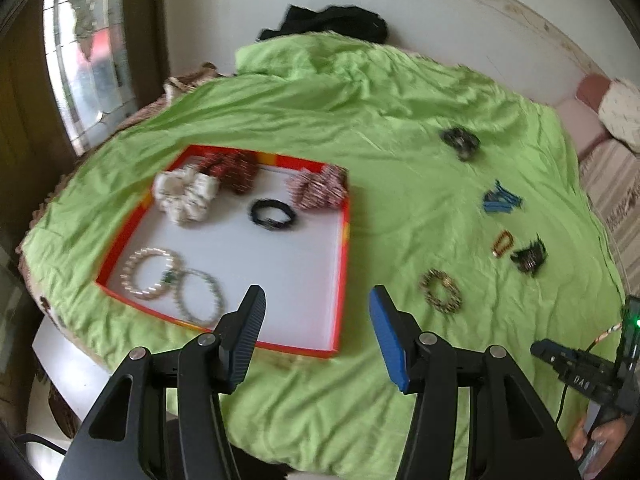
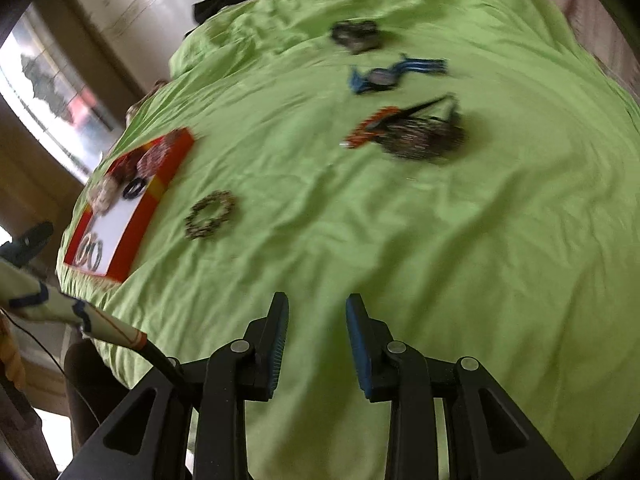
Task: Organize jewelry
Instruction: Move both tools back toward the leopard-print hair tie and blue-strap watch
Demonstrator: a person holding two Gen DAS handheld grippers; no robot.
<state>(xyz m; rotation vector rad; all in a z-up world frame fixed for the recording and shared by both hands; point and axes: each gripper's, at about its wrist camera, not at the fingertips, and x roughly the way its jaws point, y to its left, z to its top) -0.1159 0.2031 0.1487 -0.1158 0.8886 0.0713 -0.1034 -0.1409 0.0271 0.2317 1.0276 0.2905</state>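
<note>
The left gripper [image 1: 318,300] hangs above the near edge of the red tray [image 1: 343,280] with its jaws spread and nothing between them; the left wrist view places the tips over the tray's white floor and the green cloth [image 1: 360,120] beside it. Inside the tray lie two pearl bracelets [image 1: 150,274] touching each other at the near left, a white scrunchie [image 1: 186,196], a dark red scrunchie [image 1: 236,170], a black hair tie [image 1: 272,214] and a striped scrunchie [image 1: 318,188]. The right gripper [image 2: 317,312] stands over bare cloth, jaws parted and empty. Ahead of it to the left, just beside the tray, a beaded bracelet [image 2: 210,214] lies on the cloth. Farther out lie an orange clip [image 2: 370,126] touching a dark claw clip [image 2: 424,136], then a blue clip [image 2: 396,74], then a grey scrunchie [image 2: 356,36]. A black garment [image 1: 328,24] lies beyond the cloth's far edge.
</note>
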